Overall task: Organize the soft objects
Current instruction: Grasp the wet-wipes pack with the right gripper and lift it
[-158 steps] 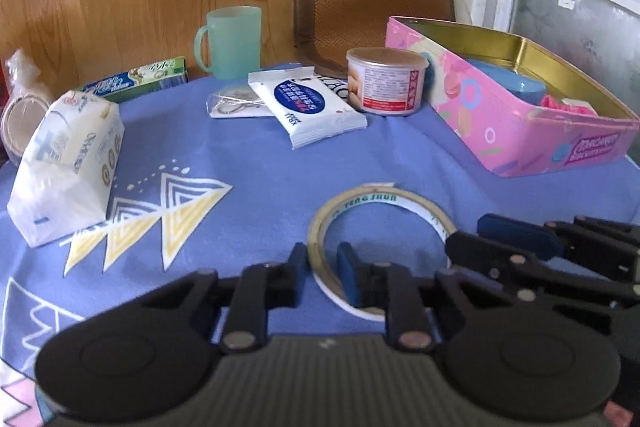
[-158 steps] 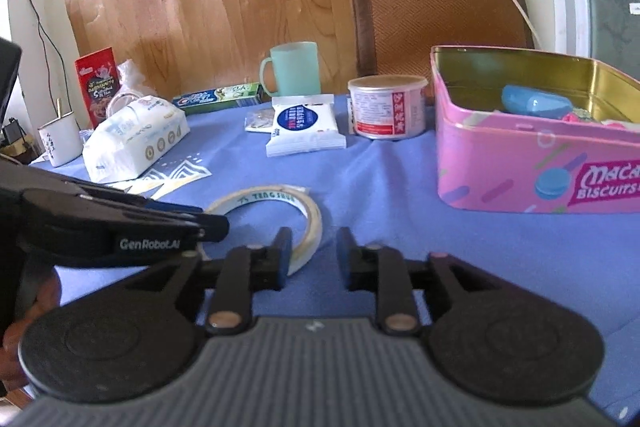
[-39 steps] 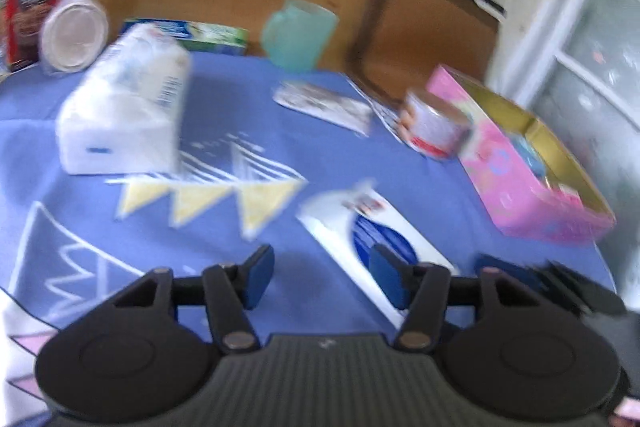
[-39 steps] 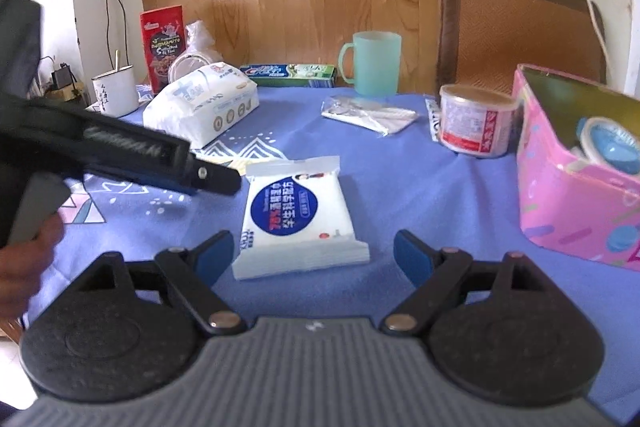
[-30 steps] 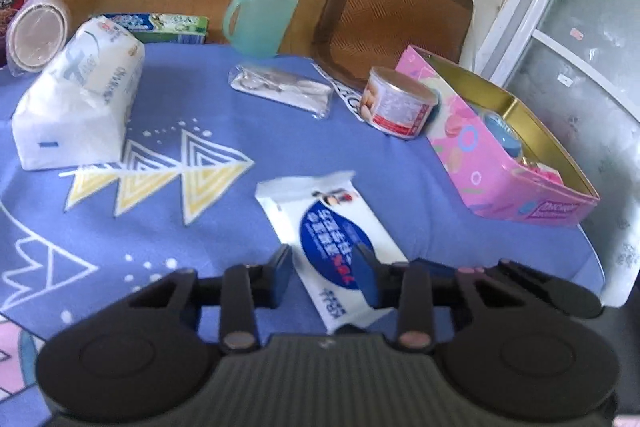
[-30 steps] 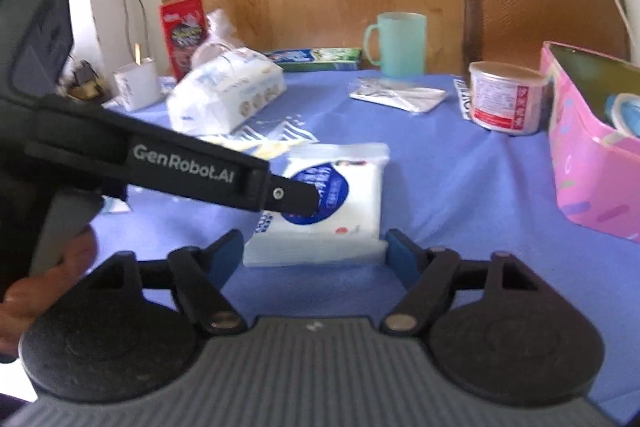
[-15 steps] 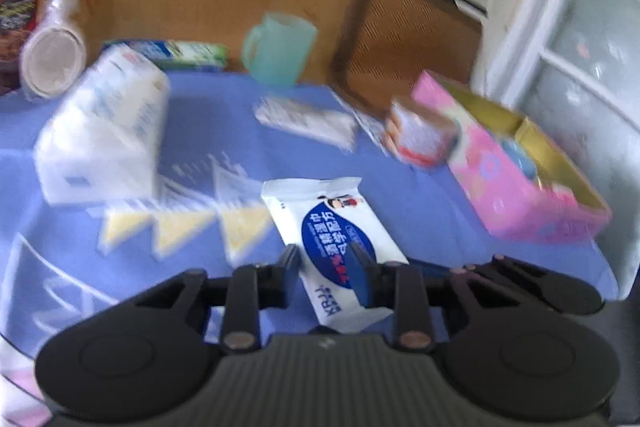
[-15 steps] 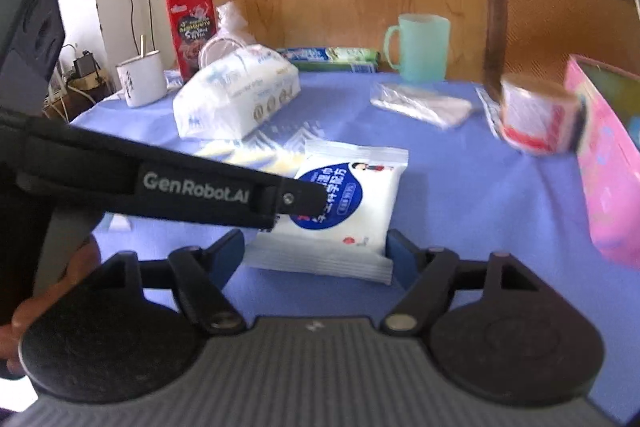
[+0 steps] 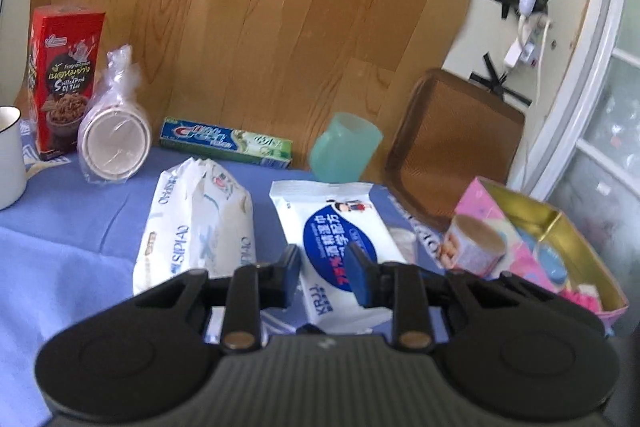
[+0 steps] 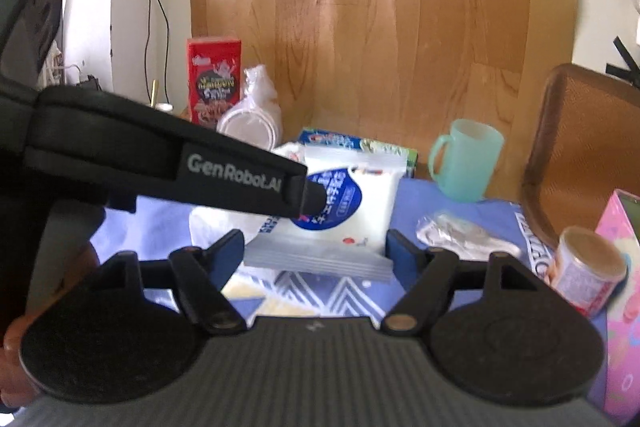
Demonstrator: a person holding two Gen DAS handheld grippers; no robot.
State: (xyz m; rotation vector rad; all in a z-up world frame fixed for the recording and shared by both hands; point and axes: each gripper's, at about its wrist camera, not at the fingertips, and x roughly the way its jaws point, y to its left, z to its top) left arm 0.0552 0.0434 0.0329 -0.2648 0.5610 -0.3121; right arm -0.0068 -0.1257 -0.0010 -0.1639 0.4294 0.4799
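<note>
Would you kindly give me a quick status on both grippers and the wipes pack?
Left gripper shut on wipes pack, pack lifted. Right gripper open, straddling the pack's lower edge. Tissue pack close alongside on the left.

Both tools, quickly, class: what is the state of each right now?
Left tool: shut on the white wet-wipes pack with the blue oval label, lifted off the blue tablecloth.
Right tool: open, its fingers either side of the pack, not gripping.
</note>
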